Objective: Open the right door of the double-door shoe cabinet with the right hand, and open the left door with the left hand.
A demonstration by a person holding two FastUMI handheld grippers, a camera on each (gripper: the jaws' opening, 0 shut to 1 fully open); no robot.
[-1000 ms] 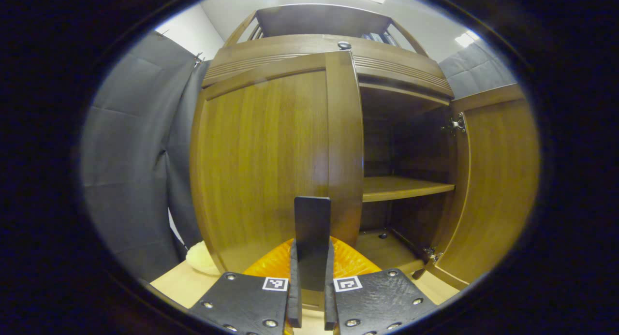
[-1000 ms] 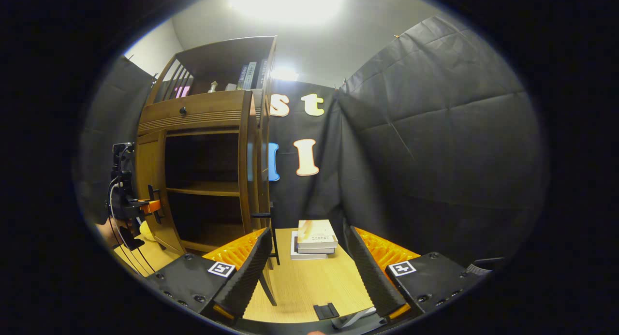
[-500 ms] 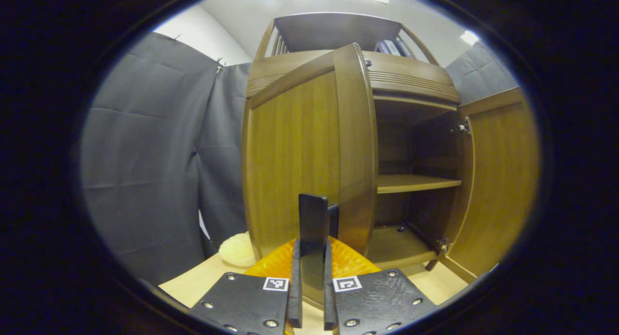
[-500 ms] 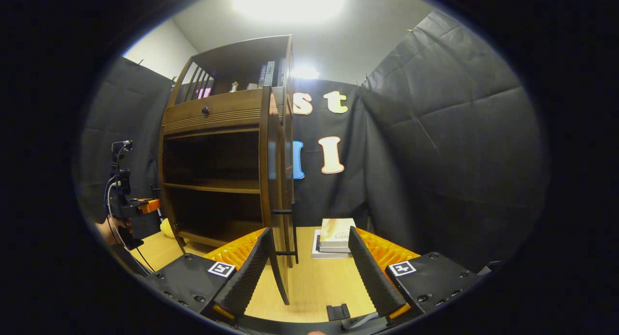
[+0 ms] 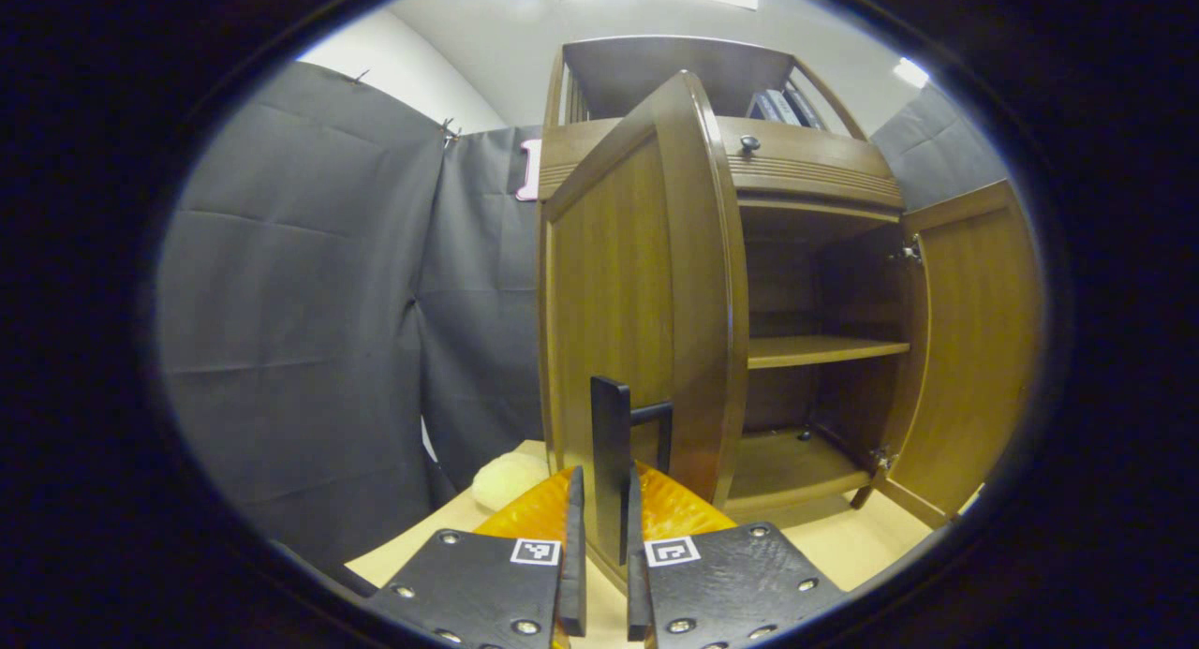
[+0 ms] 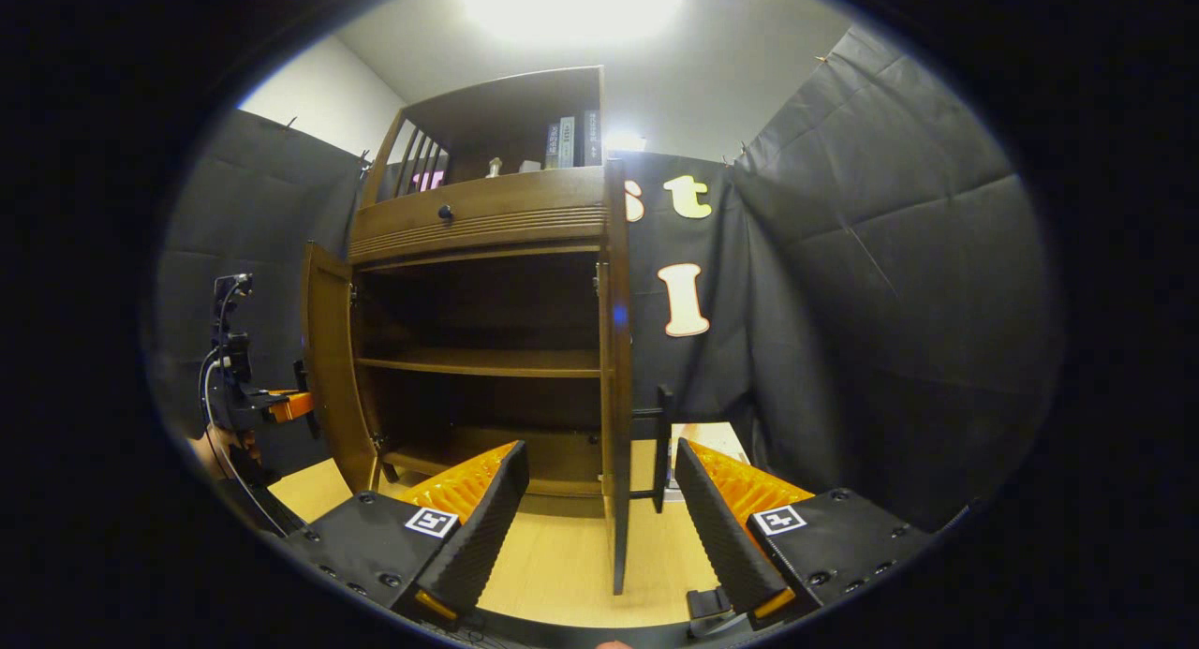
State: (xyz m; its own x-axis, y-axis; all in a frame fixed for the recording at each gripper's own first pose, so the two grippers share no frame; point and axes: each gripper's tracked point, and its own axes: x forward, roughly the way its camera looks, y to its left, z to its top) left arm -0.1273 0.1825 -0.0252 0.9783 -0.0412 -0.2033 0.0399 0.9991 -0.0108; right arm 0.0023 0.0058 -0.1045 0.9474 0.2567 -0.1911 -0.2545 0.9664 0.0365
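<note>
Wooden left door (image 5: 646, 293) is standing upright, swung out edge-on towards you; your left gripper (image 5: 599, 574) is pinching its vertical bar handle (image 5: 611, 462). Your right gripper (image 6: 595, 527) is hanging wide apart before the open right door (image 6: 615, 368)

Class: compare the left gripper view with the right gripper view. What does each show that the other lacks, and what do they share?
Left gripper view: the left gripper shut on the left door handle, a pale fluffy ball beside the shoe cabinet. Right gripper view: the open right gripper, the right door edge-on, its handle free. Both: the cabinet's open doors and middle shelf.
</note>
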